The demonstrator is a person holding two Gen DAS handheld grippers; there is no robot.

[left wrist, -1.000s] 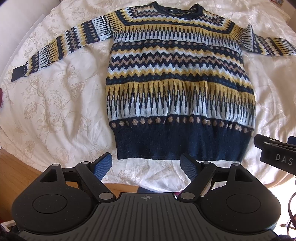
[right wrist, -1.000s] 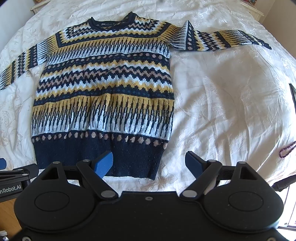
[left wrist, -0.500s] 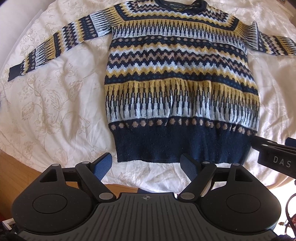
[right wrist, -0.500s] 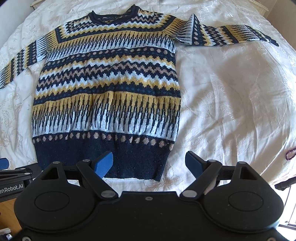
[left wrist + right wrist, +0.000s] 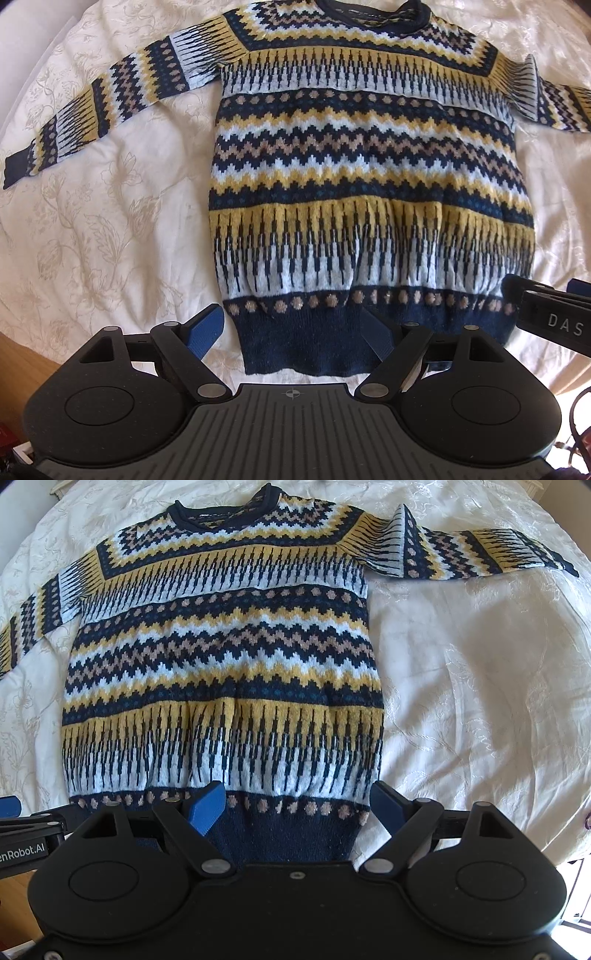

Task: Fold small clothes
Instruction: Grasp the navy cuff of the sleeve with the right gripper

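Where jaws gape: sweater (image 5: 365, 192) hem.

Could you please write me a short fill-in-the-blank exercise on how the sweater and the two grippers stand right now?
1. The sweater lies flat on the white bedspread with both sleeves spread ____.
2. The band along the sweater's bottom hem is plain ____.
3. The left gripper has its jaws ____.
4. The right gripper hovers over the sweater's ____ edge.

Missing words: outward; navy; open; bottom
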